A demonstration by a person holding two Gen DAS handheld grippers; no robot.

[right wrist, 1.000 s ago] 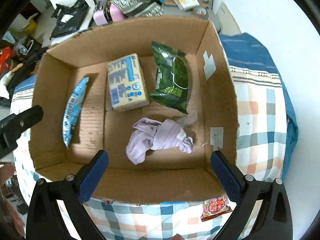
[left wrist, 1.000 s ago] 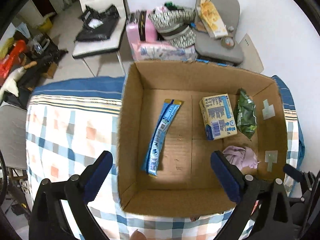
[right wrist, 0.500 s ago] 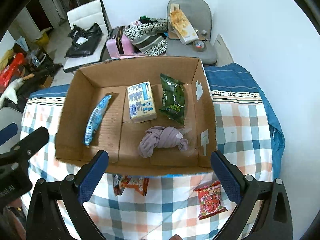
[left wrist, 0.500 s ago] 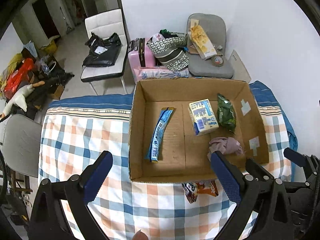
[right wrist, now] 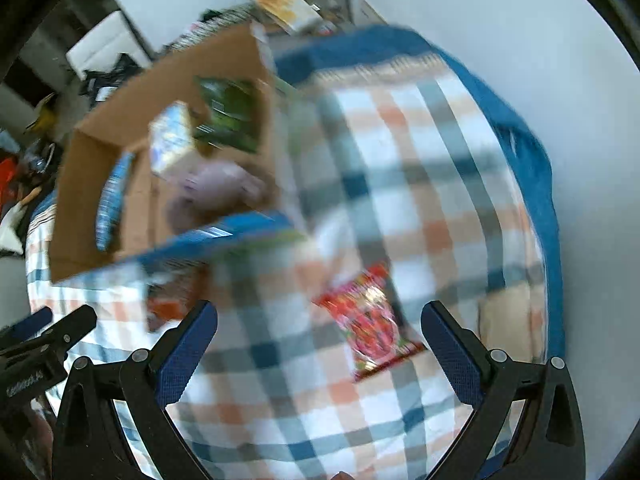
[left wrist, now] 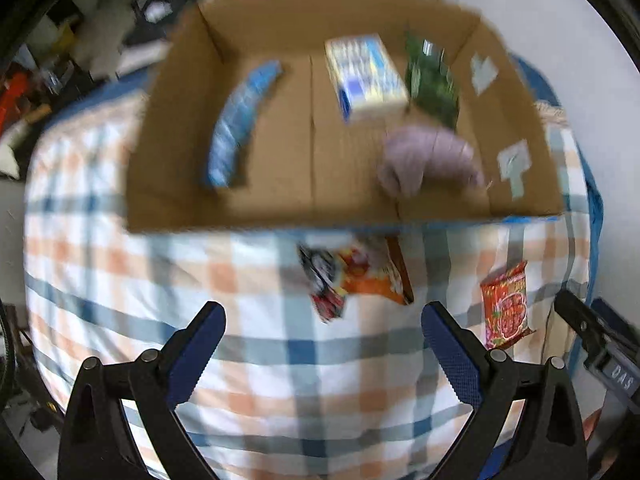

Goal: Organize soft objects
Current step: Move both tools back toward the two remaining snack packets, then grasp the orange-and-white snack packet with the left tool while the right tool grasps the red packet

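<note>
A cardboard box (left wrist: 280, 208) stands on a checked cloth and holds a blue packet (left wrist: 240, 120), a white-blue pack (left wrist: 364, 76), a green bag (left wrist: 432, 80) and a lilac cloth (left wrist: 428, 156). An orange-black snack bag (left wrist: 352, 276) lies in front of the box. A red snack bag (left wrist: 506, 306) lies to its right, and shows in the right wrist view (right wrist: 372, 320). My left gripper (left wrist: 324, 340) is open and empty, above the cloth before the orange bag. My right gripper (right wrist: 318, 340) is open and empty, just short of the red bag. Both views are blurred.
The checked cloth (left wrist: 120, 280) covers a surface with a blue edge (right wrist: 520, 128). A white wall is on the right. Chairs and clutter (left wrist: 100, 20) stand behind the box. The box (right wrist: 84, 184) lies left of the right gripper.
Both grippers have pulled back from over the box and dropped toward the cloth. The right one has swung right toward the red bag. Both stay open.
</note>
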